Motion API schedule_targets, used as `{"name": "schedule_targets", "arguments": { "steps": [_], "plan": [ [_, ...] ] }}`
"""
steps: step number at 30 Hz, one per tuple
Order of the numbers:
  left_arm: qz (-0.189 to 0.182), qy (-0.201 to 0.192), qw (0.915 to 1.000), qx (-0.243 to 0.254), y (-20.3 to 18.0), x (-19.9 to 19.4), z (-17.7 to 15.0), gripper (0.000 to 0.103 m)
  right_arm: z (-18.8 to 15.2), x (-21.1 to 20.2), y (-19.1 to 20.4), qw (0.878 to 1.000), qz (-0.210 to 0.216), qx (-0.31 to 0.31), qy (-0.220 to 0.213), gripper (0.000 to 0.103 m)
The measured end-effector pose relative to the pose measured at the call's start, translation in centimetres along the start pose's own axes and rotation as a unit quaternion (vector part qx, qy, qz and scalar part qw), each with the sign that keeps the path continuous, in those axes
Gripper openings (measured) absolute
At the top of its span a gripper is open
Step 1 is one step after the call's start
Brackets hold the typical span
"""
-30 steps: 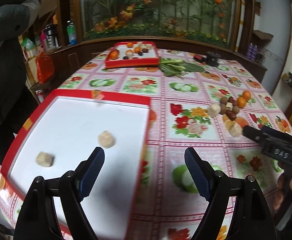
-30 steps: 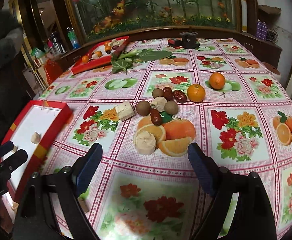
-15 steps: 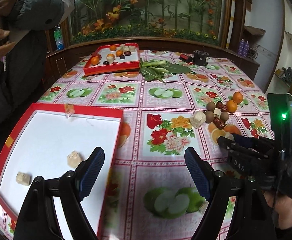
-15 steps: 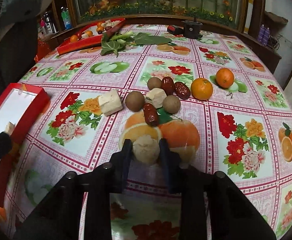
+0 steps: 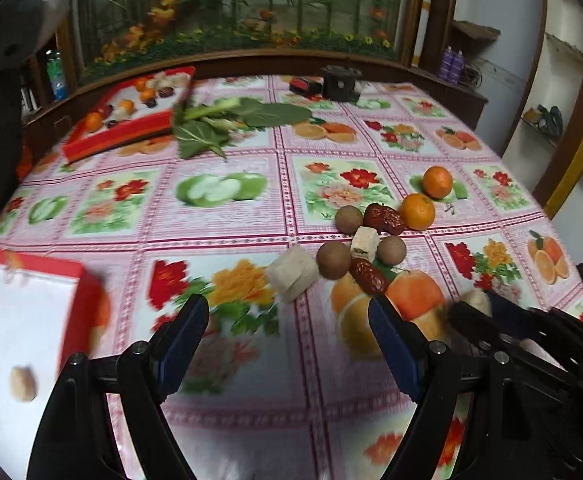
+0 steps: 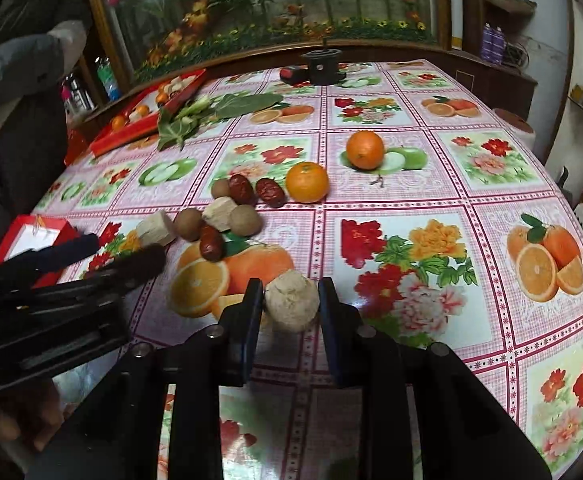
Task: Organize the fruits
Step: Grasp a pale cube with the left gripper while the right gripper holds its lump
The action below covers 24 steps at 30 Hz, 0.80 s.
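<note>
My left gripper (image 5: 287,344) hangs wide open over the flowered tablecloth (image 5: 227,216). The red tray (image 5: 79,312) sits at the table's left edge; my right gripper (image 5: 476,310) pinches a beige lump (image 5: 476,300).

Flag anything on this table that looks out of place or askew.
Leafy greens lie loose on the tablecloth beside the far red tray, unlike the fruit. Otherwise nothing looks spilled or damaged.

— Where's the beige lump (image 6: 291,302)?
— Between the closed right fingers (image 6: 251,312), pale, crumbly.
— The rest?
— Two oranges (image 6: 306,182), red dates (image 6: 269,192), brown round fruits (image 6: 245,220) and pale cubes (image 6: 155,228) cluster on the cloth. Two small beige pieces (image 5: 22,383) lie in the red tray (image 5: 87,312).
</note>
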<state>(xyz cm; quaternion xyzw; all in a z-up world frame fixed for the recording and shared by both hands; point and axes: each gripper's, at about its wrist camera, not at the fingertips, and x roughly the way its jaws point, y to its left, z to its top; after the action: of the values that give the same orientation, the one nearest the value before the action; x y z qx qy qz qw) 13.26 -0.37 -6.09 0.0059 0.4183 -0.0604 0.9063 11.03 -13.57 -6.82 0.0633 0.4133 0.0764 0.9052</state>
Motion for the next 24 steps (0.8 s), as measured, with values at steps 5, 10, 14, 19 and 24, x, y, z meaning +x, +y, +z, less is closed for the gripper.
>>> {"name": "schedule_targets", "arguments": {
  "steps": [5,10,14,19,24],
  "plan": [
    [-0.020,0.017,0.9994,-0.023,0.6,1.7,1.2,0.082,0.0,0.2,0.1,1.000,0.015,0.000,-0.001,0.029],
    [-0.023,0.043,0.9986,-0.020,0.4,3.0,1.7,0.079,0.1,0.2,-0.1,1.000,0.021,0.004,-0.003,0.029],
    [-0.007,0.045,0.9990,0.003,-0.2,3.3,1.8,0.066,0.0,0.3,0.1,1.000,0.021,0.003,-0.001,0.029],
    [0.002,0.034,0.9988,0.034,-0.6,3.2,1.8,0.030,0.0,0.3,0.0,1.000,0.019,0.003,-0.003,0.029],
    [-0.006,0.031,0.9986,0.041,-0.5,3.1,1.7,0.029,0.0,0.3,0.1,1.000,0.017,0.000,-0.004,0.029]
  ]
}}
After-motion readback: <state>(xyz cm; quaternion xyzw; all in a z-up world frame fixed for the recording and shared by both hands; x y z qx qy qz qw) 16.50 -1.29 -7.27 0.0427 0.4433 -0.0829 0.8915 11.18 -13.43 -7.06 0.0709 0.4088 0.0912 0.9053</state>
